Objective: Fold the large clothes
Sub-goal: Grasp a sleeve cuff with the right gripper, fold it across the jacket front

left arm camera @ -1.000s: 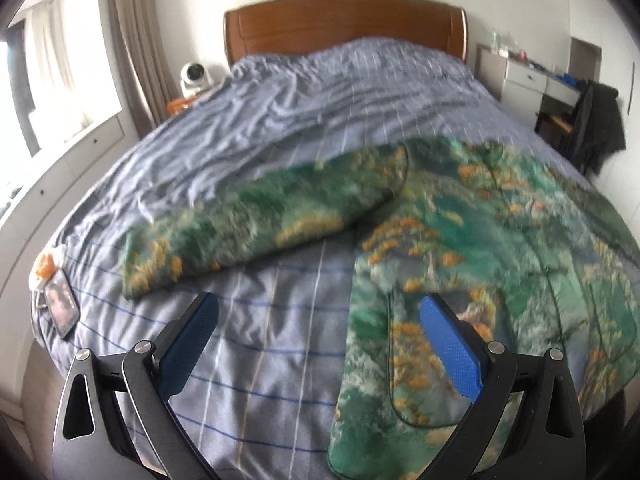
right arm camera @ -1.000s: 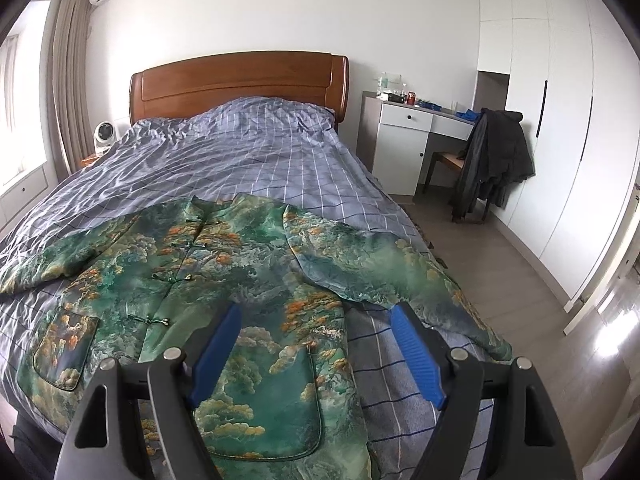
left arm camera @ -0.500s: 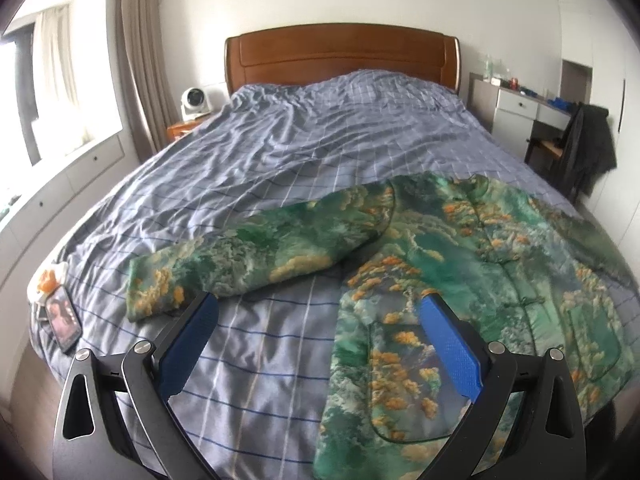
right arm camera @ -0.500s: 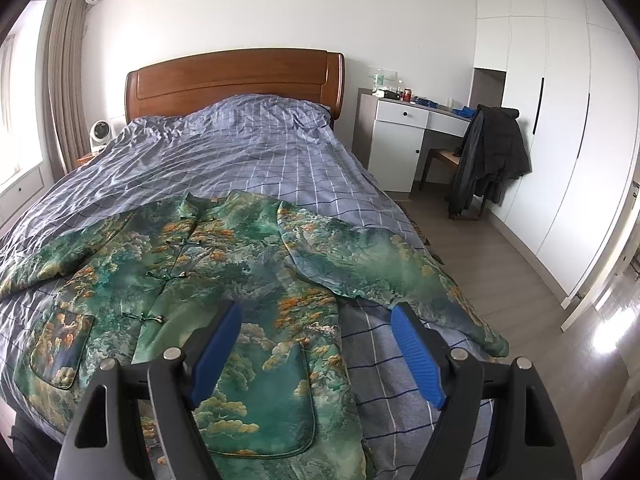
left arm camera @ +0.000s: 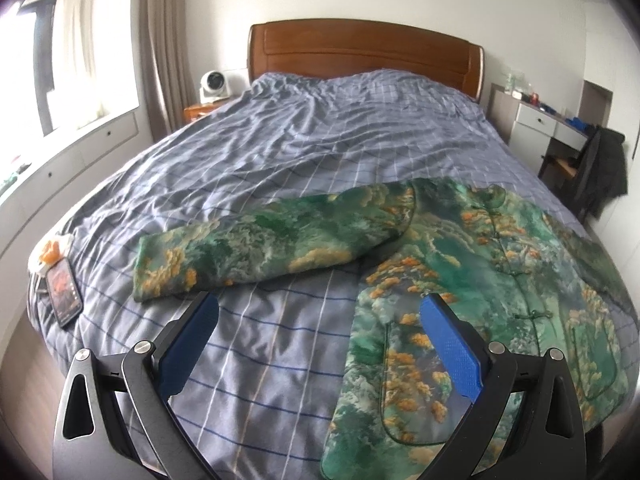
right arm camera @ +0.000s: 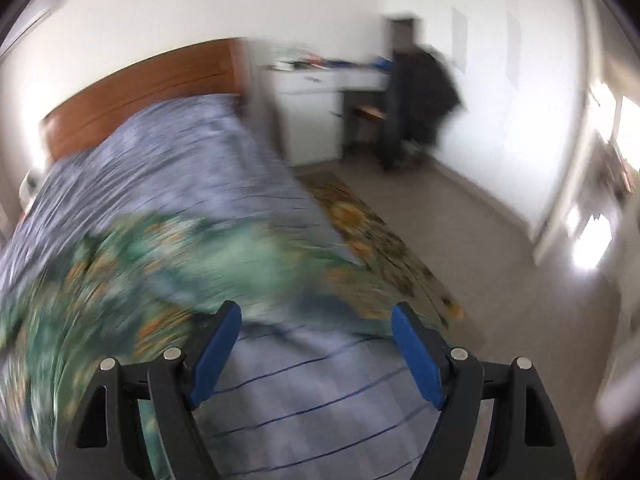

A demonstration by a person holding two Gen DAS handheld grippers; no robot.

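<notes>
A green and orange patterned jacket (left arm camera: 472, 264) lies flat on a blue checked bedspread (left arm camera: 304, 152), filling the lower right of the left wrist view, one sleeve reaching toward centre left. The left gripper (left arm camera: 318, 334) and right gripper (right arm camera: 316, 344) both stand wide apart, holding nothing. The right wrist view is heavily blurred.

Right gripper (right arm camera: 316, 320) swung sideways toward bed's right edge; its view went from sharp to motion-smeared and tilted. Jacket (right arm camera: 132, 280), previously under its fingers, slid to left of frame; bare striped bedspread (right arm camera: 304, 392) came between blue pads. Rug (right arm camera: 384, 248) on floor beside bed appeared, desk (right arm camera: 320, 80) shifted toward centre. Left wrist view rolled slightly: headboard (left arm camera: 360, 52) sat lower in frame than a second ago, phone (left arm camera: 63, 294) on left edge showed more fully.
</notes>
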